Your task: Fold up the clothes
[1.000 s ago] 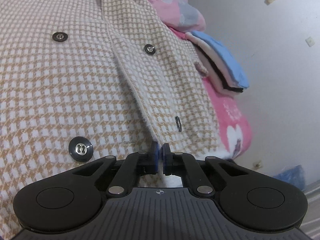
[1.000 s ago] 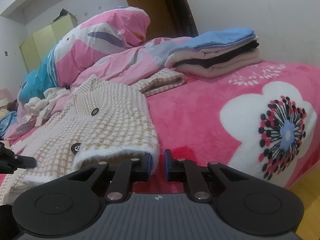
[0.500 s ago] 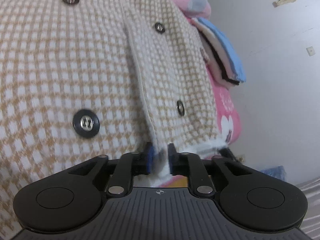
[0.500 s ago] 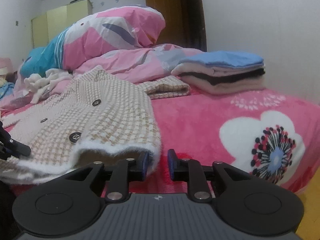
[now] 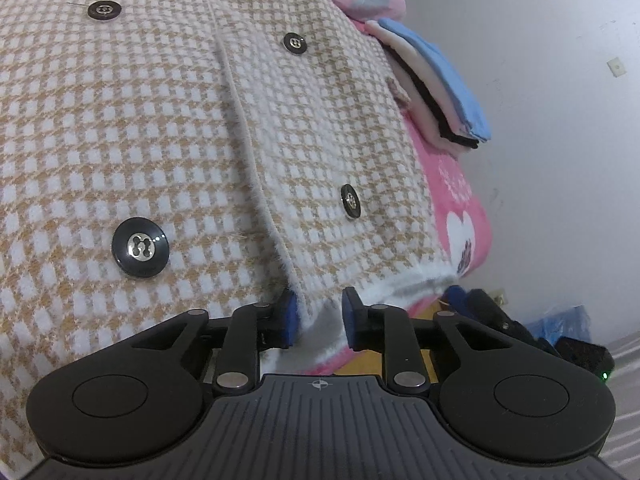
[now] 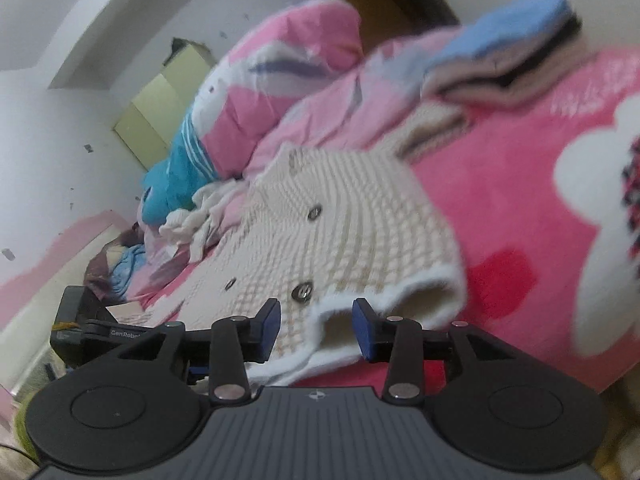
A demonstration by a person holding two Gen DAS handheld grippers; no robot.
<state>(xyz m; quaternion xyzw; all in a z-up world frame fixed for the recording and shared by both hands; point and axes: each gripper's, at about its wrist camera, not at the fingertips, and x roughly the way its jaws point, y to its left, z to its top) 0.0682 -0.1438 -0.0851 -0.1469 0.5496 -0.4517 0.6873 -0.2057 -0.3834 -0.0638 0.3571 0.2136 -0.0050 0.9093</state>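
Here we note both the left gripper (image 5: 319, 317) and right gripper (image 6: 315, 326) with fingers apart straddling the hem of the soft, floppy checked jacket (image 5: 168, 132) spread toward 12 o'clock on the bed (image 6: 520, 216); we would pinch the thick hem.

Both wrist views sit low, close against the coat (image 5: 160, 128).

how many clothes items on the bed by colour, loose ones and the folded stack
Checked beige and white jacket: 1
Blue, top of the stack: 1
Black, in the stack: 1
Pale pink or cream, in the stack: at least 2, layers hard to separate
White crumpled garment: 1
Total: about 6
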